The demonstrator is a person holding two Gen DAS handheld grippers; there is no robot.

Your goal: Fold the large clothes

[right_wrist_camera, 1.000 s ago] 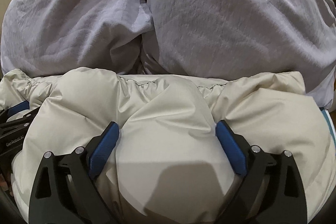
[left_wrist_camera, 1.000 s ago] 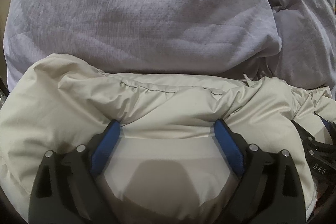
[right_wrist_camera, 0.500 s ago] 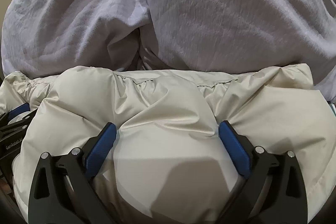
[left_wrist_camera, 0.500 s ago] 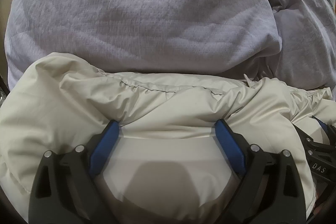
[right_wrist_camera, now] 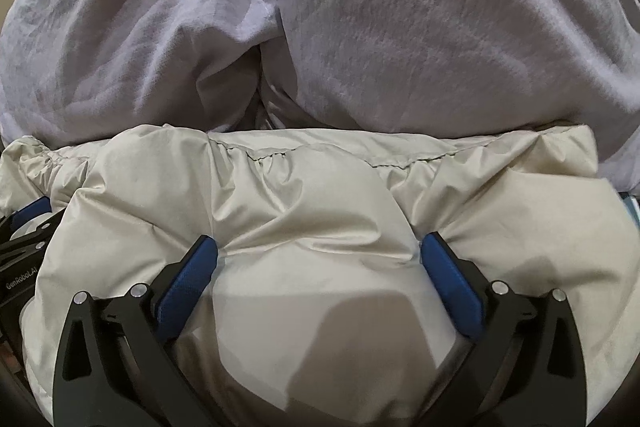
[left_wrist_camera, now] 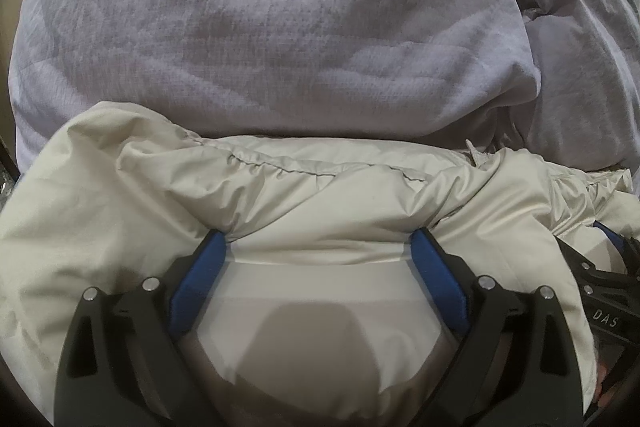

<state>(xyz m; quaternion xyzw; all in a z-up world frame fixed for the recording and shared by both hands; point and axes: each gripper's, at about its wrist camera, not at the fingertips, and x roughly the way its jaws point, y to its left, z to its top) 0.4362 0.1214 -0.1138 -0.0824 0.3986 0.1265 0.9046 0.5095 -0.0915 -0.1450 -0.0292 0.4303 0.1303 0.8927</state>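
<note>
Reading along the edges of the two views, two pieces of lettering can be made out: "DAS" (left_wrist_camera: 606, 319) in pale capitals on the black body at the right edge of the left wrist view, and "GenRobot.AI" (right_wrist_camera: 20, 281) on the black body at the left edge of the right wrist view. No label or brand can be seen on the cloth itself.

The cream padded jacket (left_wrist_camera: 320, 187) is spread across the lower half of both views. Its shell is smooth with a slight sheen, it is puffed into soft rounded chambers, and it is crossed by a gathered, puckered seam. Behind it, touching its far edge, a lilac-grey fabric (left_wrist_camera: 280, 27) is heaped in large rounded folds; its surface is matte and finely crinkled.

The left claw (left_wrist_camera: 320, 243) is held spread wide, its blue pads (left_wrist_camera: 200, 275) set on black fingers, and its tips are sunk into the jacket with a bulge of padding between them. The right claw (right_wrist_camera: 320, 247) is likewise spread wide, its jaws having just been opening, and a rounded bulge of the jacket lies between its pads (right_wrist_camera: 452, 279). Creases are drawn in the fabric at each tip.
</note>
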